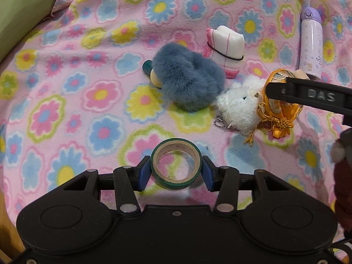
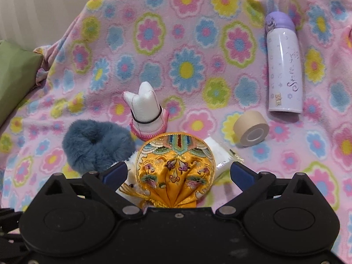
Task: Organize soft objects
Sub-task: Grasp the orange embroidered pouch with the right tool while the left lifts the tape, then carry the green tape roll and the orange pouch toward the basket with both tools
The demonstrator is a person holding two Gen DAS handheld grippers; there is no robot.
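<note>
Fingers (image 2: 242, 175) splayed around yellow pouch (image 2: 176, 171)

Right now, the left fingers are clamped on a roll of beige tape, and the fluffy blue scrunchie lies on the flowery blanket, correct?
Not quite: the tape roll clamped in the left fingers is green-edged, as the left wrist view shows. The beige tape roll lies loose on the flowery blanket. The fluffy blue scrunchie does lie on that blanket.

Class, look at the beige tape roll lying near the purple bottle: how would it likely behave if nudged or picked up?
The beige tape roll lies with its round face tilted up on the soft blanket, so a nudge would probably slide or tip it, not roll it far. Its thick winding suggests it is stiff and would keep its shape when squeezed. It looks light for its size.
</note>
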